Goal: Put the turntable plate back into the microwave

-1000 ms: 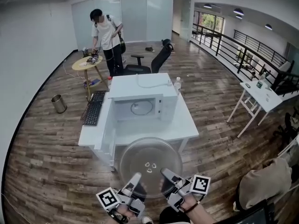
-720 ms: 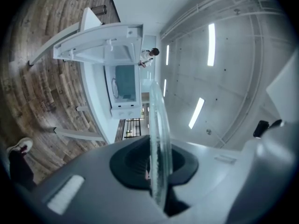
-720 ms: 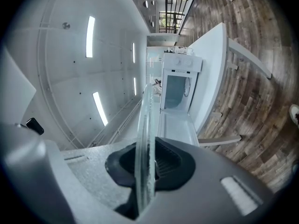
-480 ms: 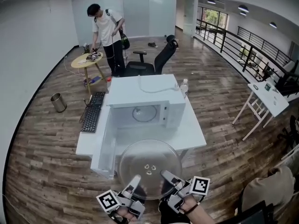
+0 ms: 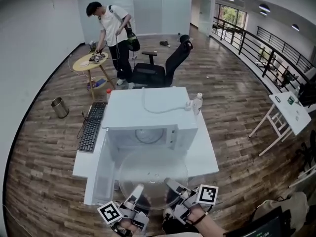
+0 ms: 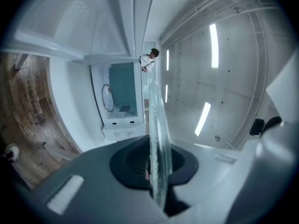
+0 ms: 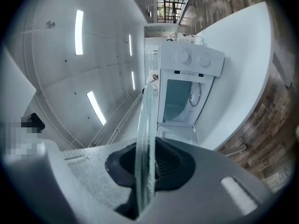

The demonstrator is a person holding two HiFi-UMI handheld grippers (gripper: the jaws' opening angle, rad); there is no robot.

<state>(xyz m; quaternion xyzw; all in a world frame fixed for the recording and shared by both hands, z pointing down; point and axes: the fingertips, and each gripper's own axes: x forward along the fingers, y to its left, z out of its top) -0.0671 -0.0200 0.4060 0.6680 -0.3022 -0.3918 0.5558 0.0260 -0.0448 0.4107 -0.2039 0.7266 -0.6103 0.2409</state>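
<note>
Head view: one clear glass turntable plate (image 5: 153, 174) is held level above the white table (image 5: 203, 154), just in front of the open microwave (image 5: 148, 110) and not yet inside it. Its near rim is pinched by the left gripper (image 5: 138, 190) and the right gripper (image 5: 170, 184), both clenched on the glass. Risks, as judged: the far rim could be knocked against the cavity frame or the open door (image 5: 98, 177) if carried in tilted, and the thin rim could slip free. Counted: one plate, one microwave, two grippers, one keyboard (image 5: 90, 127), one bottle (image 5: 197, 102), one person (image 5: 112, 28).
</note>
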